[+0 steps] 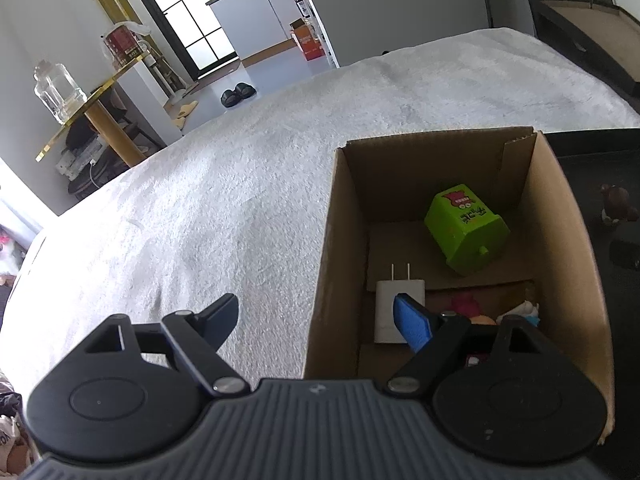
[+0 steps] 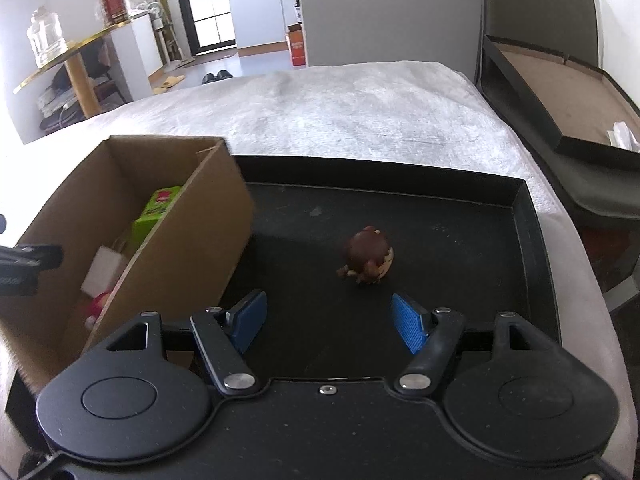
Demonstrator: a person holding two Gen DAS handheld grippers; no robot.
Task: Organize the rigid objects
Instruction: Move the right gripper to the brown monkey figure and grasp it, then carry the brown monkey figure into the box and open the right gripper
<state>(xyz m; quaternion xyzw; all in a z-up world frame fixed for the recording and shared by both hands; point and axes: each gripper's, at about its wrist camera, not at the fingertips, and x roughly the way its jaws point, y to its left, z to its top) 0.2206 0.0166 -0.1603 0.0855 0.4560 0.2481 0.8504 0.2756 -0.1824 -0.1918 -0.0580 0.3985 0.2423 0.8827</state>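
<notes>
An open cardboard box [image 1: 344, 240] stands on the white bedspread; it also shows in the right wrist view [image 2: 192, 248]. Inside lie a green toy block [image 1: 466, 230], a white plug charger [image 1: 396, 304] and small toys partly hidden by my fingers. My left gripper [image 1: 320, 316] is open and empty, straddling the box's left wall. A brown round figurine [image 2: 370, 256] stands on the black tray [image 2: 532, 240]. My right gripper [image 2: 330, 320] is open and empty, just short of the figurine.
A black open case [image 2: 560, 92] lies off the bed's right side. A gold-edged side table [image 1: 92, 108] with a glass jar stands at the far left. White bedspread [image 1: 200, 200] stretches left of the box.
</notes>
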